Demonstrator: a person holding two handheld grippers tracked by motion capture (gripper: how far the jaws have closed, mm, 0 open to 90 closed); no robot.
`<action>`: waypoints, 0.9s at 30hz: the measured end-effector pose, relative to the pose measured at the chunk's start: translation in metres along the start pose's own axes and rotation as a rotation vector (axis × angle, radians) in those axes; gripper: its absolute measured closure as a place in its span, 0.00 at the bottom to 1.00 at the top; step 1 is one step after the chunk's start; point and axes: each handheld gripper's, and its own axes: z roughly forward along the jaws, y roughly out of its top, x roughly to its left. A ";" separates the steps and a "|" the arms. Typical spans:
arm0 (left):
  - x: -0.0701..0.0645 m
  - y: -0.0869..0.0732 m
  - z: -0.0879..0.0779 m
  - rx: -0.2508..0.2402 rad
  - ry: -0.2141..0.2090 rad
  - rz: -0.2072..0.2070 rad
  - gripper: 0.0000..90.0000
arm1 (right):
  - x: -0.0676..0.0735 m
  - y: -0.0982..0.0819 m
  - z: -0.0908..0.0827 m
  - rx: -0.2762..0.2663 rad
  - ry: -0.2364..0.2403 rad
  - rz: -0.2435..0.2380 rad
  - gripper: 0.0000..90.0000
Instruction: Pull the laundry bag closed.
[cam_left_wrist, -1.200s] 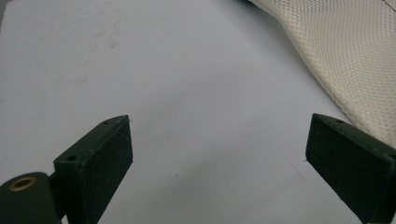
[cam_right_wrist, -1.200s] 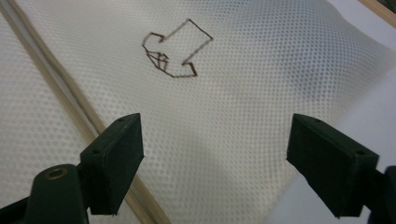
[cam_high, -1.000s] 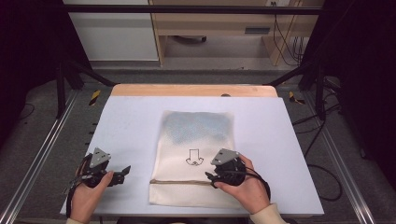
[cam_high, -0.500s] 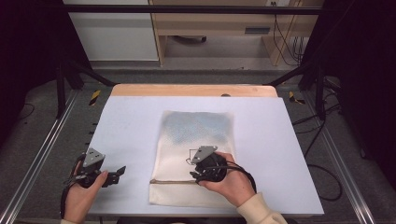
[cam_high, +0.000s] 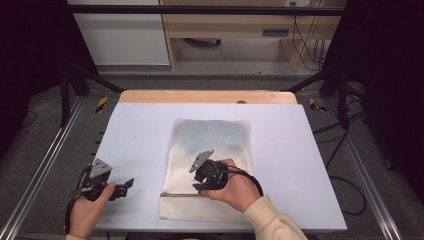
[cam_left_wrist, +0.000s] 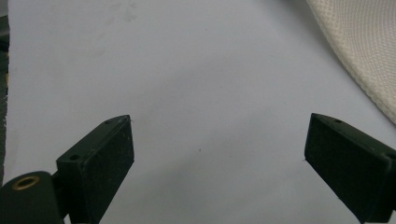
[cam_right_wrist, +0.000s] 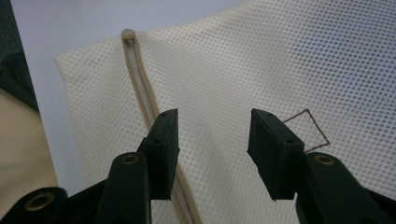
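Right gripper (cam_right_wrist: 212, 156) over the mesh bag (cam_high: 212, 165), jaws partly apart and just been closing, nothing pinched between them: bare mesh in the gap. In the right gripper view, left jaw lying over the zipper (cam_right_wrist: 140, 86), right jaw just beside a brown stitched outline (cam_right_wrist: 310, 128) on the fabric. Whether the pads press down on the mesh: cannot tell. Zipper pull (cam_right_wrist: 128, 33) well ahead of the jaws, at the end of the zipper near the bag's edge. Seen from the high view, right gripper (cam_high: 200, 181) held in the right hand (cam_high: 235, 187) above the near part of the bag, just by the zipper line (cam_high: 177, 194) crossing the bag's near end; cream sleeve (cam_high: 272, 220) coming in from the bottom edge.

Left gripper (cam_left_wrist: 217, 156) wide apart, holding nothing, jaws above bare mat (cam_left_wrist: 196, 79) with a corner of the bag (cam_left_wrist: 359, 42) at upper right of that view. In the high view, left gripper (cam_high: 122, 186) in the left hand (cam_high: 90, 210) near the front left of the mat, beside the bag and apart from it.

Bag flat in the middle of the pale mat (cam_high: 140, 135), long side running away from the person, far half showing a bluish tint. Wooden table edge (cam_high: 207, 96) beyond the mat.
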 end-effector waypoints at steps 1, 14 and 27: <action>0.000 0.000 0.000 0.000 -0.003 -0.001 0.09 | 0.000 0.002 0.001 0.002 0.004 -0.010 0.63; 0.001 0.001 -0.001 -0.010 -0.007 -0.006 0.09 | 0.009 0.027 0.015 0.029 0.071 -0.063 0.74; 0.002 0.001 -0.002 -0.024 0.000 -0.006 0.08 | 0.013 0.048 0.027 0.033 0.101 -0.096 0.85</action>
